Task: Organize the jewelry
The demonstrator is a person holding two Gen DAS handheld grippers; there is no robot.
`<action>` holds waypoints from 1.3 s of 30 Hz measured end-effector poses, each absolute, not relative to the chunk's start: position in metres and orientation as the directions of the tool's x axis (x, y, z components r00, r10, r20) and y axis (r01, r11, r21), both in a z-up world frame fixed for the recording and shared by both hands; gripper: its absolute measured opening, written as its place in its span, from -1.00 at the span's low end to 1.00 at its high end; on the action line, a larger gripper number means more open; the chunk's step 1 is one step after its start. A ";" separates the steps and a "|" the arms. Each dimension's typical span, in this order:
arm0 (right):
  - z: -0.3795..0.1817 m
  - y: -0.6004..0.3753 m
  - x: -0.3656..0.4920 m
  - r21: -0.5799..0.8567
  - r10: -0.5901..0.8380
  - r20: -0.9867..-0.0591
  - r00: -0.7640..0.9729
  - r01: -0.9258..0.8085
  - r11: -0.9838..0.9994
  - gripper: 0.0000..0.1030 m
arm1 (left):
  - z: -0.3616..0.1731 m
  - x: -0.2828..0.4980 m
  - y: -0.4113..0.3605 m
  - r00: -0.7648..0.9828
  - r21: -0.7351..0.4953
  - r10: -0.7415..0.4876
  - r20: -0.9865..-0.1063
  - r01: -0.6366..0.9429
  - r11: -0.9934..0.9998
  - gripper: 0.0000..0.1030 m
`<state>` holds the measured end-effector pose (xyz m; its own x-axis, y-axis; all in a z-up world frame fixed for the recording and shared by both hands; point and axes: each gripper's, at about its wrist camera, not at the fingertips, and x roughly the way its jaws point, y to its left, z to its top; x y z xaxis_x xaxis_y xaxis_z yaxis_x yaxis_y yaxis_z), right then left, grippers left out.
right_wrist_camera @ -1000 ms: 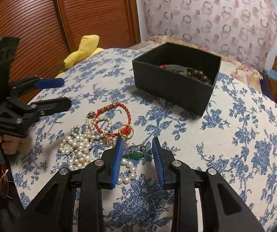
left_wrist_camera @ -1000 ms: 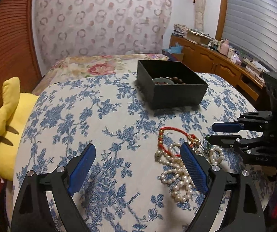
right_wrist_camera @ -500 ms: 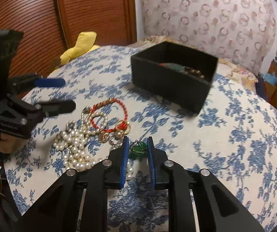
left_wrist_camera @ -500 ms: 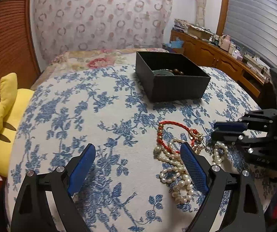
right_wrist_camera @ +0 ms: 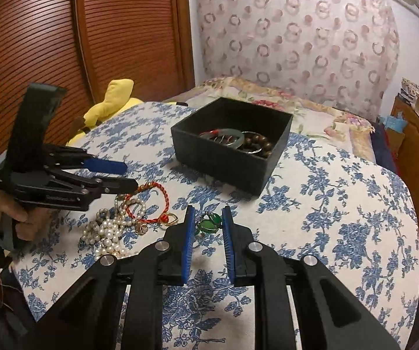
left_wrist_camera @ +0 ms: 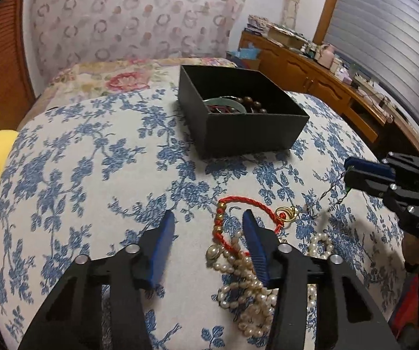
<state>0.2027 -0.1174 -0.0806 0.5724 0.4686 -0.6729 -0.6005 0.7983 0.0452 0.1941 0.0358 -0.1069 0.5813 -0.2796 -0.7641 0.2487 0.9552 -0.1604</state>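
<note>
Left hand-held gripper [left_wrist_camera: 208,227] narrowed; black box [right_wrist_camera: 227,157] holds bangles [right_wrist_camera: 224,137].

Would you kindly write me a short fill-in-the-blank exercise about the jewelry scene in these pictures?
1. The right gripper has a ____ pendant between its fingers.
2. The bangle lies inside the black ____.
3. The cord bracelet beside the pearls is ____ in colour.
4. The left gripper has its jaws ____ above the cloth, gripping nothing.

Missing words: green; box; red; open
</note>
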 end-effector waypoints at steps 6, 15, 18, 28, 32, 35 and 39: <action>-0.075 -0.121 0.201 0.046 0.475 -0.661 0.581 -0.601 0.798 -0.60 | -0.114 0.205 0.022 0.559 -0.118 -0.257 -0.788 0.272 0.955 -0.33; -0.072 -0.123 0.196 0.050 0.485 -0.655 0.580 -0.607 0.793 -0.60 | -0.114 0.210 0.018 0.583 -0.062 -0.224 -0.781 0.285 0.957 -0.88; -0.072 -0.124 0.195 0.050 0.486 -0.653 0.581 -0.607 0.793 -0.60 | -0.102 0.206 0.021 0.612 -0.074 -0.233 -0.755 0.273 0.959 -0.88; -0.068 -0.126 0.195 0.049 0.488 -0.648 0.585 -0.607 0.793 -0.60 | -0.052 0.190 0.015 0.710 -0.024 -0.219 -0.669 0.274 0.962 -0.88; -0.066 -0.126 0.194 0.046 0.487 -0.645 0.588 -0.607 0.793 -0.60 | -0.037 0.184 0.015 0.727 -0.026 -0.227 -0.647 0.277 0.960 -0.88; -0.064 -0.127 0.193 0.049 0.490 -0.642 0.589 -0.607 0.793 -0.60 | -0.030 0.179 0.012 0.735 -0.021 -0.236 -0.636 0.290 0.957 -0.88; -0.065 -0.126 0.193 0.048 0.488 -0.647 0.586 -0.607 0.793 -0.60 | -0.044 0.184 0.003 0.703 0.019 -0.208 -0.680 0.300 0.954 -0.88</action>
